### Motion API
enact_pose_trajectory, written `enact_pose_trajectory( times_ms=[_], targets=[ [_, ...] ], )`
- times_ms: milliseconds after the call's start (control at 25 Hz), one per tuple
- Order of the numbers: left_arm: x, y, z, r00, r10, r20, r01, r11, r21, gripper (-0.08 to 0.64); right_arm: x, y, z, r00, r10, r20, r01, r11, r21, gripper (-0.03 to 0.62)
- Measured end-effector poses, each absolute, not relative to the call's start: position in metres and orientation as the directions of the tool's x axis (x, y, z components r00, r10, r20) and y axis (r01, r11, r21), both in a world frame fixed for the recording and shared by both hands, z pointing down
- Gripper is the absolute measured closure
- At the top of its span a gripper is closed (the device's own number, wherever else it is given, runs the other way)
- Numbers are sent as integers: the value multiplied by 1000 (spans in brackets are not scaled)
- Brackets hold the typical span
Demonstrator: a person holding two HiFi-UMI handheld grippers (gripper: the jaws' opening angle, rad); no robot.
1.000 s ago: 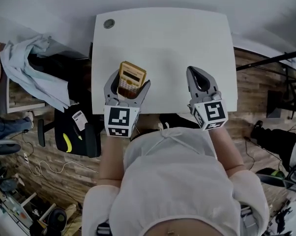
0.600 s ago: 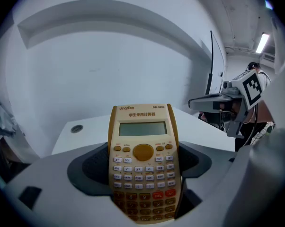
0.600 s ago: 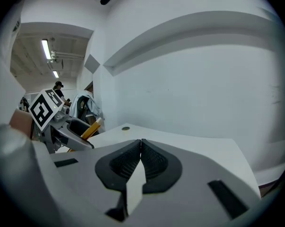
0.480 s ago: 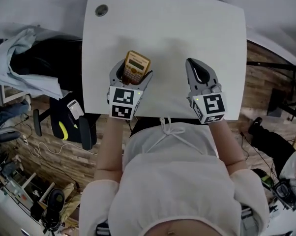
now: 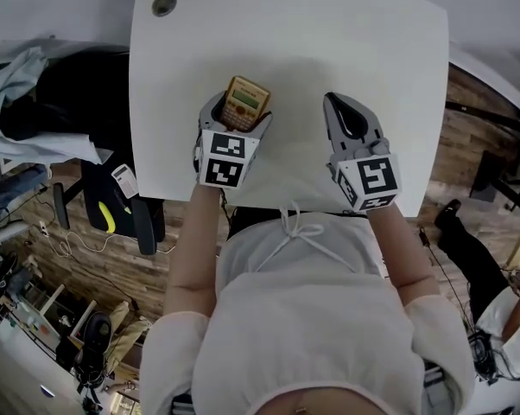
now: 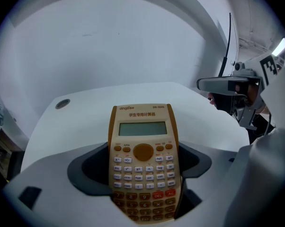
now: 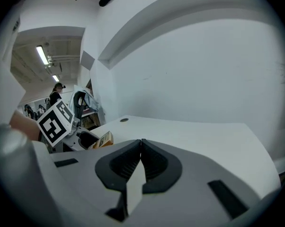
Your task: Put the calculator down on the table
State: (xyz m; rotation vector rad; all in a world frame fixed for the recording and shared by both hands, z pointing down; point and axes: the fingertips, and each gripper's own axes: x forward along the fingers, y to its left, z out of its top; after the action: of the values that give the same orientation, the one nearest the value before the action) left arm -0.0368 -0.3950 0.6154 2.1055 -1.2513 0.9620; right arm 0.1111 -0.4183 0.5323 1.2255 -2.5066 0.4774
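The left gripper (image 5: 238, 118) has its jaws clamped on the calculator (image 5: 245, 102), one jaw on each long edge of its lower, keypad end. The calculator is tan with a gold rim. Its display end sticks out past the jaws, away from the person, and its face is turned up toward the head camera. In the left gripper view the calculator (image 6: 143, 160) stands between the dark jaw pads, with the screen above, a round gold button below it and rows of pale keys, two of them red. It is over the near left part of the white counter (image 5: 329, 50). Whether it touches the surface cannot be told.

The right gripper (image 5: 351, 126) is level with the left one, well apart from it, over the near right part of the counter. Its jaws (image 7: 140, 162) are pressed together with nothing between them. Its view takes in the left gripper's marker cube (image 7: 55, 119) and part of the calculator (image 7: 101, 140) beside it.

A round grommet (image 5: 163, 4) sits in the counter's far left corner. Left of the counter stands a black chair (image 5: 70, 102) with a pale cloth (image 5: 18, 76) draped over it, on a wood floor (image 5: 467, 128).
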Motion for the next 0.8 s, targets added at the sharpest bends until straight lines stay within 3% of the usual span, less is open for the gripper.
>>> enact_pose_trajectory(
  times_ms=[360, 800],
  targets=[
    [-32, -393, 639, 287, -433, 855, -881, -469, 58, 148, 111, -422, 536, -588, -705, 396, -801, 574, -167, 588],
    [-33, -393, 636, 329, -494, 805, -874, -482, 62, 149, 110, -418, 533, -553, -726, 409, -826, 544, -151, 588]
  ],
)
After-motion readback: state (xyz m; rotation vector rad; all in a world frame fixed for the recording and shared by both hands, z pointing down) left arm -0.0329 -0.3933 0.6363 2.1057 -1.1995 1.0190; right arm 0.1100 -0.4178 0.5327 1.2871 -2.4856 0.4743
